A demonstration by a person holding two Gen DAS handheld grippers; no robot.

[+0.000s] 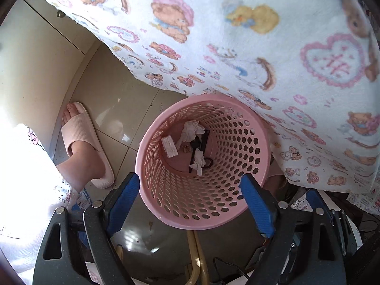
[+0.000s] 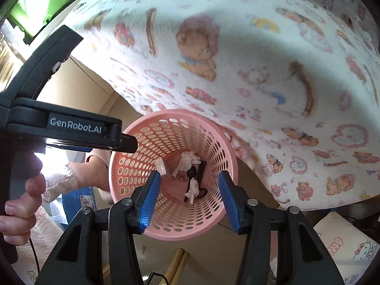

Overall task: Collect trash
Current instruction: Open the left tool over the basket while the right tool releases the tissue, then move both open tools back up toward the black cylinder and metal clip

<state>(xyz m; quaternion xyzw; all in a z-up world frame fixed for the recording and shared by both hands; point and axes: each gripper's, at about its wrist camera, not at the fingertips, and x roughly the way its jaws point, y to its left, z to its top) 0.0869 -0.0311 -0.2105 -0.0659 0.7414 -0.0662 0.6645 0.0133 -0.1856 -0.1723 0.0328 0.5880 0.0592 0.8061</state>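
I hold both grippers, left gripper [image 1: 193, 201] and right gripper [image 2: 190, 201], fingers wide and empty, straight above the pink basket [image 1: 256, 142] on the floor by the cloth's edge, tissues [image 1: 191, 130] already lying inside.

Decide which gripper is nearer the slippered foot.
Left. The left gripper hovers over the basket rim beside the slippered foot; the right gripper hovers farther across the basket.

Bear-print cloth [image 1: 237, 47], pink slipper [image 1: 83, 140], perhaps cane legs [image 1: 197, 256].
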